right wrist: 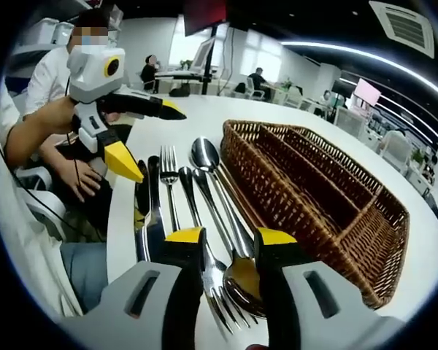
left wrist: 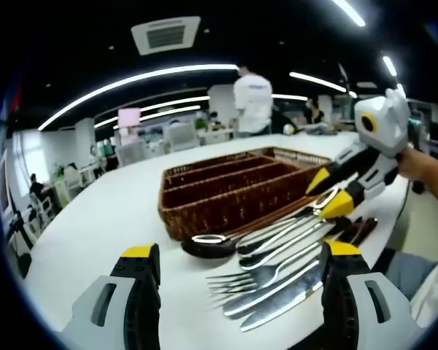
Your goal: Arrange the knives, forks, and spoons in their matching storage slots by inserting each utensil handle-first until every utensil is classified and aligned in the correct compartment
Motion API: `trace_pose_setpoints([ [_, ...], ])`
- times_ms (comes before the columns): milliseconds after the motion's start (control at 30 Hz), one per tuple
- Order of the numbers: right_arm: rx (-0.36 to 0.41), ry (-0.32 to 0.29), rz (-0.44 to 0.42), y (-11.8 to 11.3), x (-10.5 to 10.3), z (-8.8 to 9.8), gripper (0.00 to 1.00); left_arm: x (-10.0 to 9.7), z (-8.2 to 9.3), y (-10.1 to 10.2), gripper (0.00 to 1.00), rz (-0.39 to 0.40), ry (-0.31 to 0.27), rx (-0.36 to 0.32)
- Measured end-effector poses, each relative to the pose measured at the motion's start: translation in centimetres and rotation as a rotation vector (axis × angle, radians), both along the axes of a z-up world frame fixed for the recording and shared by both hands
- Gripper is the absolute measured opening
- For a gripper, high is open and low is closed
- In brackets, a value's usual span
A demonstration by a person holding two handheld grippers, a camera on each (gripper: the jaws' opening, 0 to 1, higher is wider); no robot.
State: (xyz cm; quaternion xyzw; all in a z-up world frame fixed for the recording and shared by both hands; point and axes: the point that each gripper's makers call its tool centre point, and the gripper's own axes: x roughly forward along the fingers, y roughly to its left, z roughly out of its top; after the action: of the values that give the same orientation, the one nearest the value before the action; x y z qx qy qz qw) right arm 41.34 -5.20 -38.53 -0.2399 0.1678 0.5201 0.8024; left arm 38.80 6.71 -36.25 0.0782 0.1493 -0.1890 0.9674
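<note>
In the right gripper view our right gripper (right wrist: 230, 244) has its jaws parted only a little, and between the yellow tips lie the bowl of a spoon (right wrist: 242, 275) and the head of a fork (right wrist: 223, 292); we cannot tell whether the jaws actually pinch either one. In the left gripper view the same gripper reaches in over the cutlery, its yellow tips close together just above the handles beside the wicker tray (left wrist: 226, 191). Our left gripper (left wrist: 237, 259) hangs with its jaws wide apart and nothing between them, short of the cutlery row; in the right gripper view its two yellow tips are spread well apart above the far end of the row. The cutlery lies in a tight row on the white surface (left wrist: 109, 211) just beside the long wall of the tray: a dark-bowled spoon (left wrist: 208, 246) nearest the tray, further spoons (left wrist: 274, 244), a fork (left wrist: 241, 279), and two knives (left wrist: 274, 302) farthest from it. The tray's long compartments hold no utensil that we can see. Beyond the tray a person in a white shirt (left wrist: 252, 102) stands by the far edge of the surface, and in the right gripper view a bare forearm (right wrist: 36, 135) runs behind the left gripper.
</note>
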Motion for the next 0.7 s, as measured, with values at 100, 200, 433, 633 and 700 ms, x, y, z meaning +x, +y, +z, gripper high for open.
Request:
trace_pose_setpoints([
  [100, 0.003, 0.002, 0.008, 0.16, 0.06, 0.15, 0.26, -0.03, 0.04, 0.16, 0.92, 0.004, -0.001, -0.002],
  [200, -0.004, 0.002, 0.015, 0.35, 0.08, 0.14, 0.24, 0.0, 0.1, 0.32, 0.92, 0.008, -0.002, -0.006],
  [433, -0.01, 0.01, 0.031, 0.78, 0.19, -0.01, 0.21, 0.05, 0.02, 0.41, 0.92, 0.006, 0.001, -0.006],
  [633, -0.024, 0.007, 0.038, 0.94, 0.48, -0.37, 0.2, 0.1, 0.06, 0.41, 0.92, 0.002, 0.0, -0.001],
  [700, -0.025, 0.01, 0.04, 0.98, 0.53, -0.47, 0.2, 0.12, 0.1, 0.47, 0.91, 0.004, -0.002, -0.001],
])
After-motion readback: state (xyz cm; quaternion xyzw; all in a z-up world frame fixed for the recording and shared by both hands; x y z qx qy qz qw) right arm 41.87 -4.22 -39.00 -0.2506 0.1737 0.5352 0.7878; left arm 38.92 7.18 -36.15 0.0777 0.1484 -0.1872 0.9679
